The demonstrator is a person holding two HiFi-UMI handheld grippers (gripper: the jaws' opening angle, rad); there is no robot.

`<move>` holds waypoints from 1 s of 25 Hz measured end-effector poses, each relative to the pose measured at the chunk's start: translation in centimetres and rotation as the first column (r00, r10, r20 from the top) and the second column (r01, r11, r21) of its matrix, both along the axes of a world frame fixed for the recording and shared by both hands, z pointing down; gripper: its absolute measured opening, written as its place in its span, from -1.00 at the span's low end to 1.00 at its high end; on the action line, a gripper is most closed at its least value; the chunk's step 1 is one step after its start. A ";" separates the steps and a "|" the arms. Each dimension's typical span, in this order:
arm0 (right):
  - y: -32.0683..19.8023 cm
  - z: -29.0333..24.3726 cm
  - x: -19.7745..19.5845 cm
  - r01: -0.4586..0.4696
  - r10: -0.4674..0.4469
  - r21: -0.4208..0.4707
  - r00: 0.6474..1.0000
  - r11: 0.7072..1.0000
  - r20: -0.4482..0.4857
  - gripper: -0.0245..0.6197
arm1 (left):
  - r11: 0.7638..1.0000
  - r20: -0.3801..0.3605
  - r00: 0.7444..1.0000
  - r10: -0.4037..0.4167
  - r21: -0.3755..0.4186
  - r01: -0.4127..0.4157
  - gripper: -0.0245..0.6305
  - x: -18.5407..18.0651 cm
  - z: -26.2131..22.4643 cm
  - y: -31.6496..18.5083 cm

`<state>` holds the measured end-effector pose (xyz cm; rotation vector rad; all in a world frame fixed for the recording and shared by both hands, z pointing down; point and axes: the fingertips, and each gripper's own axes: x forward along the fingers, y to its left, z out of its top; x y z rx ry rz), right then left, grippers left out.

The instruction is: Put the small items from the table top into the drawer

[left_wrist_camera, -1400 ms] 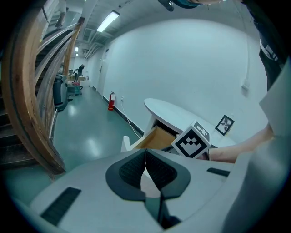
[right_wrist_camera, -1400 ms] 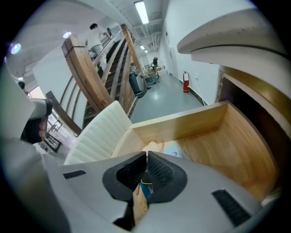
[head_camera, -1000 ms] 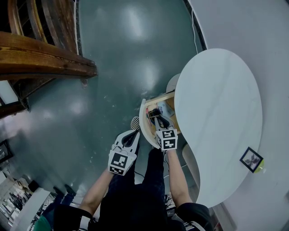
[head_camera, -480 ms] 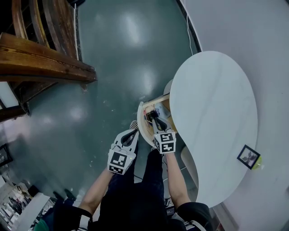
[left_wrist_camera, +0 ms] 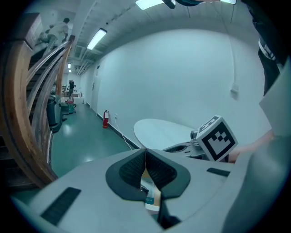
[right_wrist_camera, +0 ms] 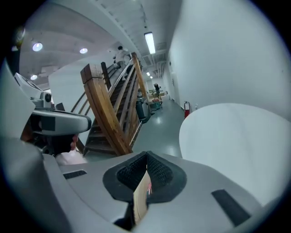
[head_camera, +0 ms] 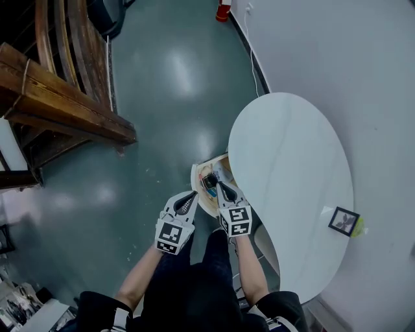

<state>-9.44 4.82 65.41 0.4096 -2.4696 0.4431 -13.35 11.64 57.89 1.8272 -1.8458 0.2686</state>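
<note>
Drawer (head_camera: pixel 195 180) seemingly just beyond left gripper (head_camera: pixel 189 196)

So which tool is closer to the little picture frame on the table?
Right. The right tool is over the drawer by the table, left of the frame; the left tool is farther left.

Grippers: two, left gripper (head_camera: pixel 192 194) and right gripper (head_camera: pixel 218 184) (one marker cube (head_camera: pixel 171 235) each). Surface (head_camera: pixel 292 168): one, white oval. Drawer (head_camera: pixel 196 186): one, with small items (head_camera: pixel 209 181) inside, too jumbled to count. Picture frame (head_camera: pixel 343 221): one. Wooden staircase (head_camera: pixel 65 107): one. Fire extinguisher (head_camera: pixel 224 10): one.
</note>
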 end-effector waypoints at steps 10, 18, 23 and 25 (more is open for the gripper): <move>-1.3 -13.2 1.7 -0.091 0.066 0.161 0.986 0.983 0.154 -0.83 | 0.988 0.077 0.997 0.027 0.152 -0.038 -0.86 0.6 -9.8 -1.0; -1.3 -21.3 6.6 -0.183 0.116 0.250 0.958 0.951 0.263 -0.83 | 0.966 0.136 0.990 0.029 0.252 -0.063 -0.86 2.6 -15.9 -1.8; -1.1 -24.1 10.3 -0.233 0.144 0.289 0.944 0.929 0.298 -0.83 | 0.953 0.176 0.983 0.048 0.286 -0.098 -0.86 4.2 -18.1 -1.9; -1.2 -24.7 11.5 -0.256 0.161 0.297 0.937 0.920 0.310 -0.83 | 0.948 0.199 0.978 0.062 0.293 -0.120 -0.86 4.7 -18.8 -2.1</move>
